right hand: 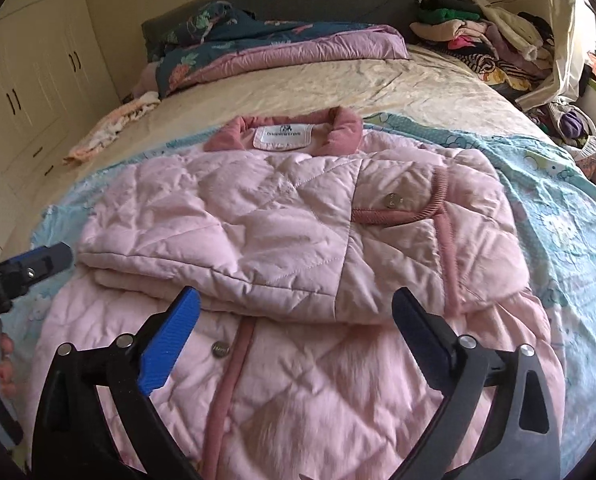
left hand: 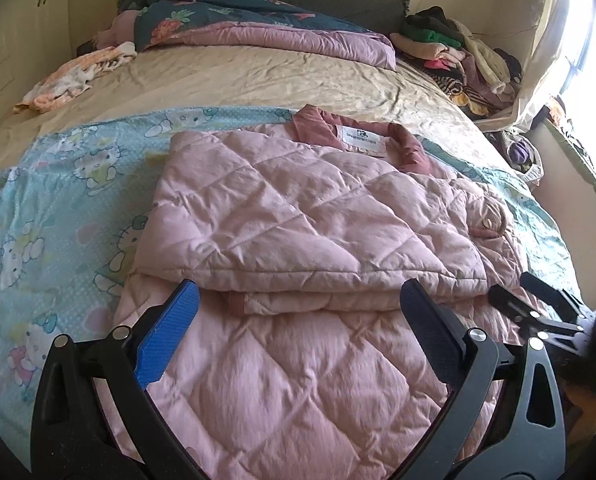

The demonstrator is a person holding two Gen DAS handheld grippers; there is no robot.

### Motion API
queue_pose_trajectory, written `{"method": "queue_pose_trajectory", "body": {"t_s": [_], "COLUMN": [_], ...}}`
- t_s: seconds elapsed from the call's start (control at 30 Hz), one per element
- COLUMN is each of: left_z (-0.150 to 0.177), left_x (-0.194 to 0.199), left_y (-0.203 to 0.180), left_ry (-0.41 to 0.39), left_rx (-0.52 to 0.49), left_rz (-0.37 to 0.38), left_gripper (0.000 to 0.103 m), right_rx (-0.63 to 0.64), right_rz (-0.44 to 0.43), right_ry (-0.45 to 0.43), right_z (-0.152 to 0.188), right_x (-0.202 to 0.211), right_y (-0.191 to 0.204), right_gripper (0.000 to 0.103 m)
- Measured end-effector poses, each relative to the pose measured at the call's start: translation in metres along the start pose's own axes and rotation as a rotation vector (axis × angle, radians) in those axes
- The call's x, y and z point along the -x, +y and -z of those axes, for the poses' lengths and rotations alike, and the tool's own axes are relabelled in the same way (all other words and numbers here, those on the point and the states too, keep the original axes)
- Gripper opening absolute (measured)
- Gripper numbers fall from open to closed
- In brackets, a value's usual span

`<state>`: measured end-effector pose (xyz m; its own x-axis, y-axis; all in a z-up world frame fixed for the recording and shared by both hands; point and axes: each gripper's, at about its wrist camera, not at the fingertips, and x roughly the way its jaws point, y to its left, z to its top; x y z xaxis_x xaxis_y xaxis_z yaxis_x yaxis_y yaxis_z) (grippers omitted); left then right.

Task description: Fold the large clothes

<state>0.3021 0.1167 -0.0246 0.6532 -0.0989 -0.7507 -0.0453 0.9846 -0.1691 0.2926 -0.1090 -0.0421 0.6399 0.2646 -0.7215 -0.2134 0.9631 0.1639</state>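
Note:
A pink quilted jacket [left hand: 298, 216] lies on a light blue cartoon-print sheet [left hand: 66, 184] on the bed, collar and white label at the far end. Its sides and sleeves are folded over the upper body; the lower part lies flat towards me. It also shows in the right wrist view [right hand: 258, 232]. My left gripper [left hand: 299, 296] is open and empty, just above the jacket's lower part at the folded edge. My right gripper [right hand: 296, 304] is open and empty over the same fold, further right. The right gripper's fingers [left hand: 537, 304] show at the left view's right edge.
A purple quilt and dark floral bedding [left hand: 258, 28] lie at the head of the bed. A pile of mixed clothes [left hand: 457, 48] sits at the far right corner. A small orange-white garment [left hand: 70, 76] lies far left. Cream wardrobes [right hand: 30, 80] stand left; a window [left hand: 585, 48] is right.

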Motion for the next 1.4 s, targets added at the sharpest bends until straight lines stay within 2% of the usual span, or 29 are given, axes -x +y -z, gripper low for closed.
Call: {"method": "queue_pose_trajectory", "body": {"t_s": [0.4,0.83,1.4], "left_z": [0.007,0.009,0.025], "left_x": [0.035,0.089,0.141], "left_y": [-0.010,-0.015,-0.024], "left_ry": [-0.022,-0.100,-0.169], "left_rx": [-0.003,0.011,-0.013], "left_rz": [0.014,0.040,0.076], "left_gripper": [0.095,0.095,0.095], "right_rx": [-0.026,-0.029,-0.009], "right_rz": [-0.004,-0.028,-0.048], "right_ry": [-0.073,-0.178,-0.266], "right_z": [0.003,0.007,0.016], "right_x": [0.061,0.138,0.201], "right_y": [-0.001,0.002,0.009], "right_gripper": [0.097,0.097,0.097]}}
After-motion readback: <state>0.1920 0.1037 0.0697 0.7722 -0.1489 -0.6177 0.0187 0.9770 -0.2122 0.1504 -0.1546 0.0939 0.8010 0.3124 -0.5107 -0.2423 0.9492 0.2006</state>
